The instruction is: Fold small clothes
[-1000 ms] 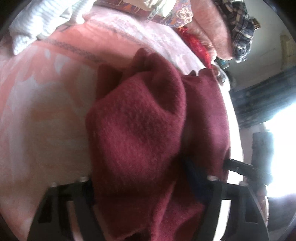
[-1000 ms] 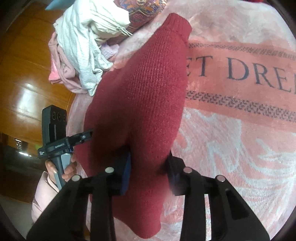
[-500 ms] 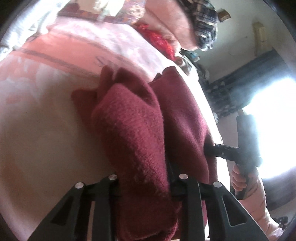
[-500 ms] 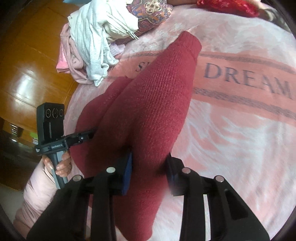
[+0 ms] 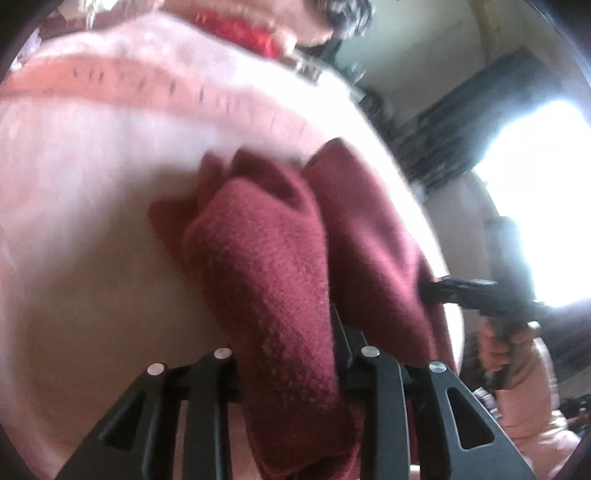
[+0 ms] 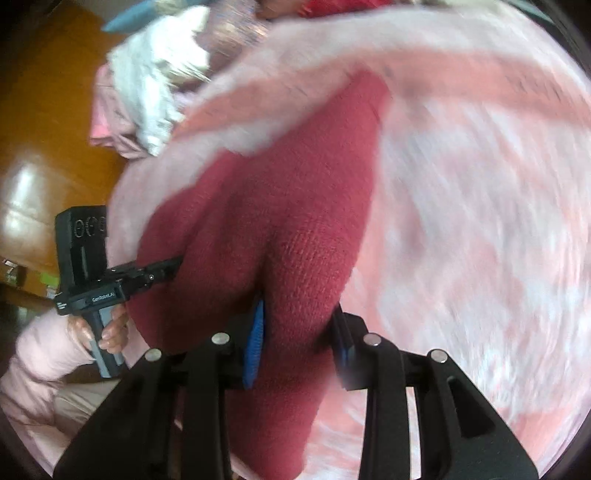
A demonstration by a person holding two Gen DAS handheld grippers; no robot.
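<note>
Left wrist view, blurred. Dark red knit sweater [image 5: 280,258] bunched in the middle and lower centre of the frame, draped over a pink blanket [image 5: 92,177] on a bed. Left gripper [image 5: 291,354] at the bottom edge, black fingers to either side of a thick fold of the sweater, jaws opening at this moment with the fold between them and the knit pressed against both fingers. At right, just beside the sweater's edge, right gripper [image 5: 428,288] reaching into the fabric, carried by a hand [image 5: 498,343] in a pale pink sleeve [image 5: 535,398]. Bright window [image 5: 535,203] at far right. Along the top edge, a red cloth [image 5: 240,29] and a heap of other clothing, too smeared to name.

Right wrist view, also blurred. Same sweater [image 6: 295,221] running from upper centre down to the bottom centre, over the pink blanket [image 6: 480,221] with its darker salmon band near the top. Right gripper [image 6: 299,332] at the bottom, clenched on a fold of the sweater, a blue pad [image 6: 256,339] showing on the left finger against the knit. At left centre, left gripper [image 6: 173,264] poking into the sweater's left edge, handle held by a hand [image 6: 107,328] with a pink sleeve [image 6: 40,354] below. White and pink laundry pile [image 6: 147,85] at upper left, orange-brown wooden floor [image 6: 44,140] beside it.
</note>
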